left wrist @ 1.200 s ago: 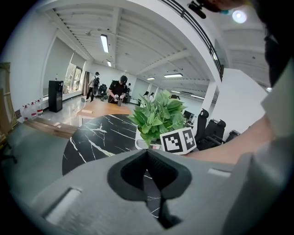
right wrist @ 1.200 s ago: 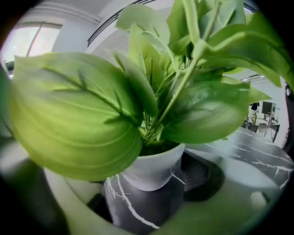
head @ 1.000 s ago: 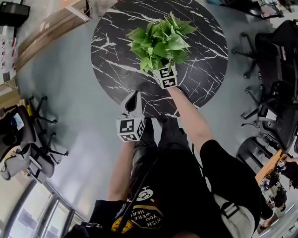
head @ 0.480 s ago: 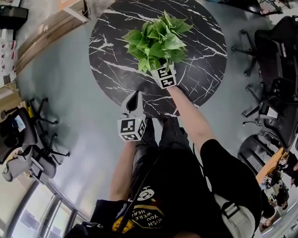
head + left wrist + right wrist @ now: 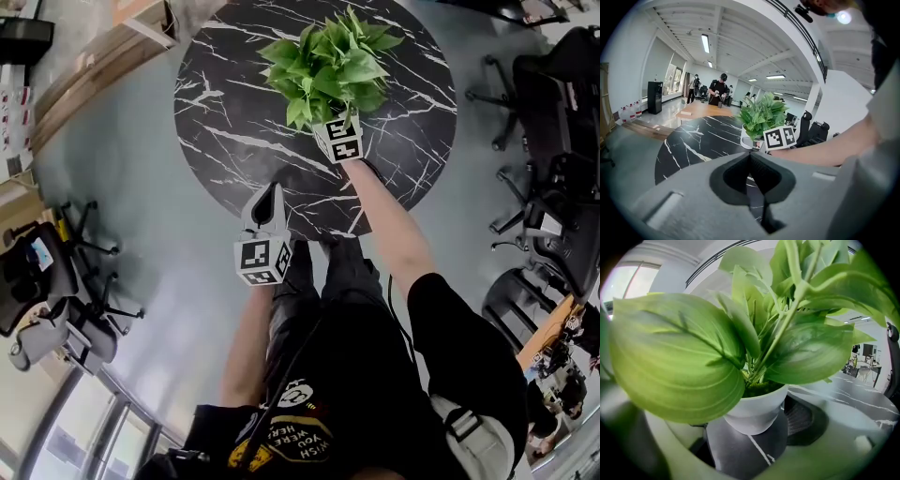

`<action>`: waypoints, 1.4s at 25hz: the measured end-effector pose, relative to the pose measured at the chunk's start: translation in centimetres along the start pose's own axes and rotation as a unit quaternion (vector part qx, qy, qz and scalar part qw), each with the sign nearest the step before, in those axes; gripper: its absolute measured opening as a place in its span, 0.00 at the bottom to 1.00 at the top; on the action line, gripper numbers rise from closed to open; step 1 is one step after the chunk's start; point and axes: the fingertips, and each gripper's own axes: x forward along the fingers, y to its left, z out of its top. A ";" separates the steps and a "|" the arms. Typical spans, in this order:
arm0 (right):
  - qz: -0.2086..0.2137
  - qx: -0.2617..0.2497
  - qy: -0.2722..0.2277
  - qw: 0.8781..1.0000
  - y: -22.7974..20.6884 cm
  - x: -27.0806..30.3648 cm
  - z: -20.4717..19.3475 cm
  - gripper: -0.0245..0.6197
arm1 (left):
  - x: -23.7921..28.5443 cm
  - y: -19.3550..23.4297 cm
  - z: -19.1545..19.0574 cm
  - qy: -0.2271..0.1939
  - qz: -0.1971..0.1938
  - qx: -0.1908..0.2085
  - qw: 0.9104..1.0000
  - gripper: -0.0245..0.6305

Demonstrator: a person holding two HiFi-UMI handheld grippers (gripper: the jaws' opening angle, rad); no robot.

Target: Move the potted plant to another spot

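Right gripper [image 5: 335, 129] clamps the white-potted green plant [image 5: 328, 67] mid round black marble table [image 5: 220, 103]; left gripper [image 5: 271, 196], jaws together, at its edge.

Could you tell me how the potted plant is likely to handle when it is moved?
The potted plant is probably top-heavy: leaves spread far wider than its small white pot, so it may tip. The pot's smooth tapered wall could slip in the right gripper. Leaves look floppy.
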 end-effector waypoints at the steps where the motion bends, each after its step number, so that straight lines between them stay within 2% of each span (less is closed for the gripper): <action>1: -0.007 0.002 0.001 1.000 -1.1 0.3 0.1 0.76 | 0.2 -0.1 0.0 0.000 0.000 0.000 1.000 0.04; 10: -0.067 0.027 -0.007 0.997 -13.4 1.3 1.6 0.76 | 1.4 -0.9 -0.4 0.012 -0.002 0.002 1.000 0.04; 14: -0.107 0.046 -0.007 0.993 -19.1 0.6 1.9 0.76 | 2.1 -0.8 -0.4 0.017 -0.001 0.004 1.000 0.04; 24: -0.207 0.097 -0.005 0.974 -30.9 -6.8 -0.9 0.75 | 4.2 -1.7 -0.2 0.029 -0.024 0.021 0.999 0.04; 29: -0.200 0.095 -0.003 0.975 -30.9 -10.2 -2.2 0.75 | 4.8 -2.9 -0.4 0.038 -0.043 0.031 0.998 0.04; 33: -0.185 0.106 0.010 0.977 -27.3 -12.7 -4.4 0.75 | 5.0 -4.8 -0.6 0.047 -0.073 0.047 0.995 0.04; 34: -0.184 0.109 0.008 0.977 -25.9 -13.9 -4.9 0.74 | 5.1 -5.4 -0.3 0.047 -0.079 0.051 0.994 0.04; 35: -0.185 0.110 0.003 0.976 -24.3 -15.3 -5.1 0.67 | 5.1 -6.1 0.2 0.046 -0.086 0.054 0.994 0.04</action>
